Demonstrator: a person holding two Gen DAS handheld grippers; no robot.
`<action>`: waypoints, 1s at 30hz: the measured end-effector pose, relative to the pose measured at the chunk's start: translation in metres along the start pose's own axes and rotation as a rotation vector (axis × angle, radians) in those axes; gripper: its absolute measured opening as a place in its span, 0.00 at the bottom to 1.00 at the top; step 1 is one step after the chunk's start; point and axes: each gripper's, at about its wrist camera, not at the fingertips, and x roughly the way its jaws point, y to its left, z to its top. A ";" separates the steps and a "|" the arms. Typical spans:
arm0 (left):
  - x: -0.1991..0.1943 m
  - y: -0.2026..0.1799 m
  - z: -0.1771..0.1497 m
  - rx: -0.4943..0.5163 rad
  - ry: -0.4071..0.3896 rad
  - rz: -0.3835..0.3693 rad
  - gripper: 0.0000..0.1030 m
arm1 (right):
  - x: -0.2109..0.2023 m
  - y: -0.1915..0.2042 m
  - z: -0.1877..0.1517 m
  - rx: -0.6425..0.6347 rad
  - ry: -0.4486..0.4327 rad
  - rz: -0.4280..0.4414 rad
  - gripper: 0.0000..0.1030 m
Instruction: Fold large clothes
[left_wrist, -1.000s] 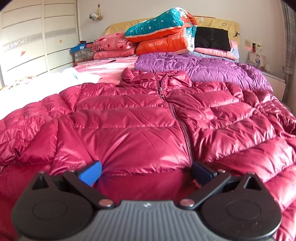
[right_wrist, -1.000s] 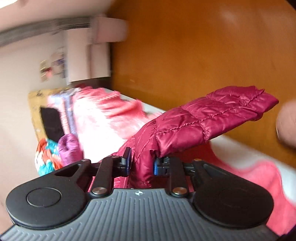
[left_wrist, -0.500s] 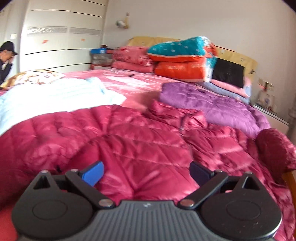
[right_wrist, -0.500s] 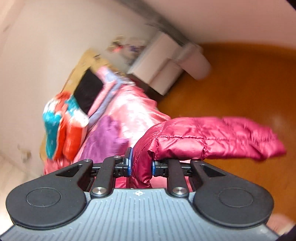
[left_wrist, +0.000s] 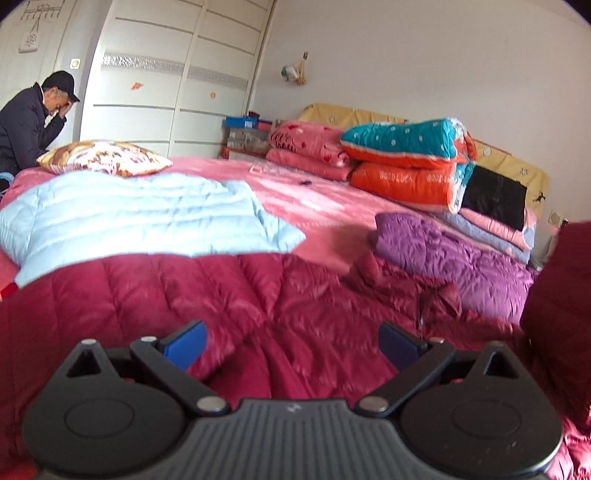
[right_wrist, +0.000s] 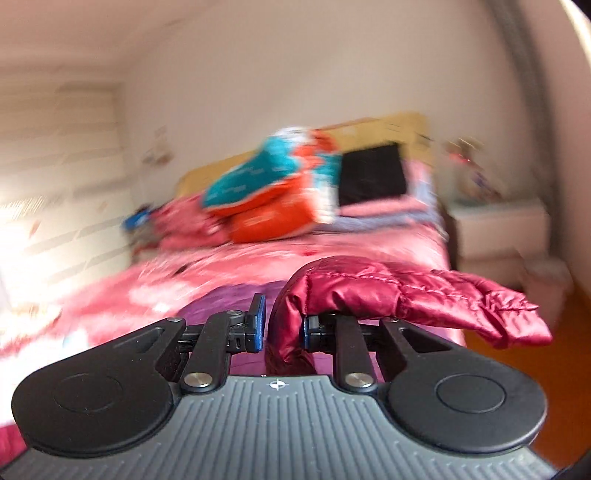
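Observation:
A crimson puffer jacket (left_wrist: 280, 295) lies spread front-up on the pink bed, its collar (left_wrist: 406, 280) toward the headboard. My left gripper (left_wrist: 291, 343) hovers low over the jacket's body, open, with nothing between its blue pads (left_wrist: 184, 345). In the right wrist view my right gripper (right_wrist: 282, 326) is shut on the jacket's sleeve (right_wrist: 406, 291), which droops over the right finger, cuff (right_wrist: 517, 317) hanging right. That lifted sleeve (left_wrist: 561, 302) shows as a dark red mass at the right edge of the left wrist view.
A light blue jacket (left_wrist: 129, 218) lies left of the crimson one, a purple jacket (left_wrist: 454, 251) beyond it. Folded quilts (left_wrist: 402, 162) and a pillow (left_wrist: 103, 158) sit farther back. A person (left_wrist: 29, 122) sits by the wardrobe (left_wrist: 155, 92). A white nightstand (right_wrist: 498, 229) stands right of the bed.
My right gripper rose and rolled upright, carrying the sleeve up over the bed. My left gripper lifted and turned left, staying open above the jacket.

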 end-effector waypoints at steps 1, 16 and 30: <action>0.001 0.002 0.002 -0.003 -0.008 -0.001 0.96 | 0.005 0.016 0.000 -0.055 0.005 0.021 0.23; 0.008 0.046 0.012 -0.129 -0.054 0.005 0.96 | 0.058 0.170 -0.093 -0.729 0.184 0.170 0.21; 0.008 0.053 0.008 -0.180 -0.044 -0.046 0.96 | 0.012 0.202 -0.149 -1.066 0.195 0.209 0.20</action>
